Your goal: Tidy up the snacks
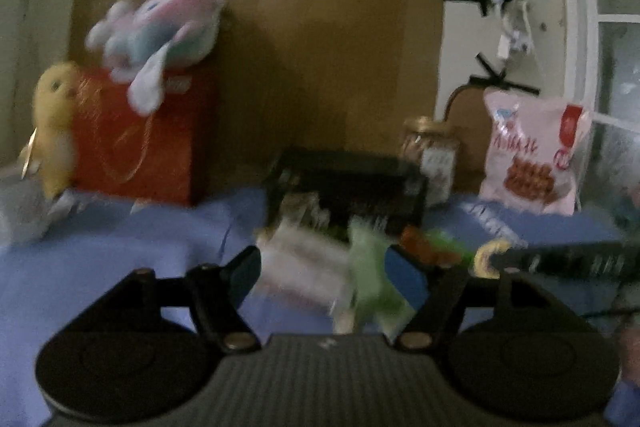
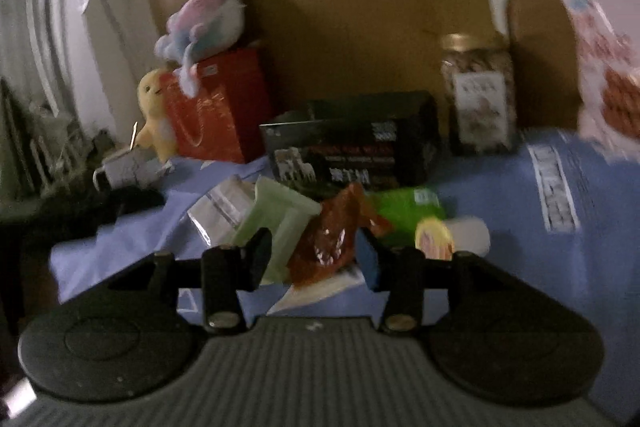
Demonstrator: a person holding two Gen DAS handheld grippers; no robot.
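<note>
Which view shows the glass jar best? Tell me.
The right wrist view: the glass jar stands larger, its gold lid and label clear. The left wrist view shows it smaller, blurred, partly behind the black box.

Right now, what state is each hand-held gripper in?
Left hand-held gripper: open, holding nothing, small snack packets ahead.
Right hand-held gripper: open, holding nothing.

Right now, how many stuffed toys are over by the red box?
2. A yellow plush stands on the left side of the red box, against it. A pastel pink-and-blue plush sits on top of the box. Others may be hidden behind it.
</note>
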